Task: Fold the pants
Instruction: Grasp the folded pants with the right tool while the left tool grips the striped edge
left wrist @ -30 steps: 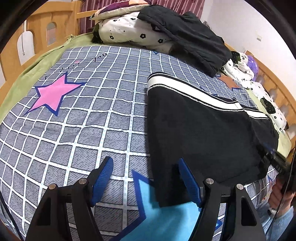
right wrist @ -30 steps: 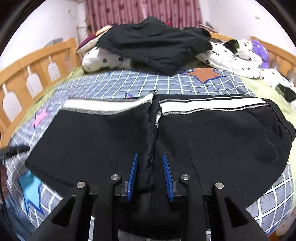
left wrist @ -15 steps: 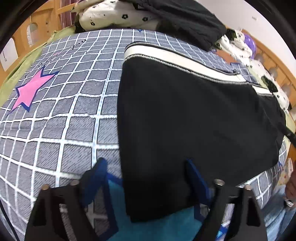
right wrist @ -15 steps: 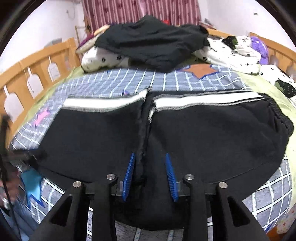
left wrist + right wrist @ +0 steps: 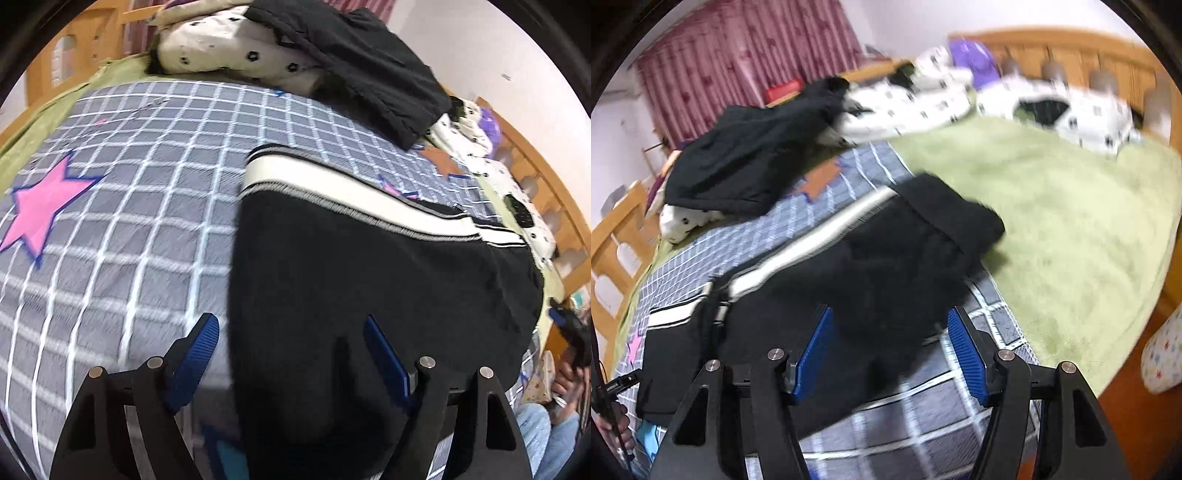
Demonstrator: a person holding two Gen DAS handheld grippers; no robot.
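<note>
Black pants [image 5: 351,280] with a white side stripe [image 5: 332,184] lie flat on the checked bed sheet [image 5: 147,206]. My left gripper [image 5: 291,347] is open, its fingers straddling the pants' near left corner, just above the cloth. In the right wrist view the pants [image 5: 871,266] stretch left to right, waistband end [image 5: 964,218] at the right. My right gripper [image 5: 888,343] is open and empty over the near edge of the pants by the waistband end.
A second black garment [image 5: 362,62] lies on spotted pillows [image 5: 229,55] at the head of the bed. A green blanket [image 5: 1063,221] covers the right side, with spotted bedding [image 5: 1071,107] beyond. Wooden bed rails [image 5: 617,240] run around the bed.
My right gripper has opened wide, let go of the middle fold and swung right toward the waistband end. My left gripper has stayed open and shifted at the pants' left corner.
</note>
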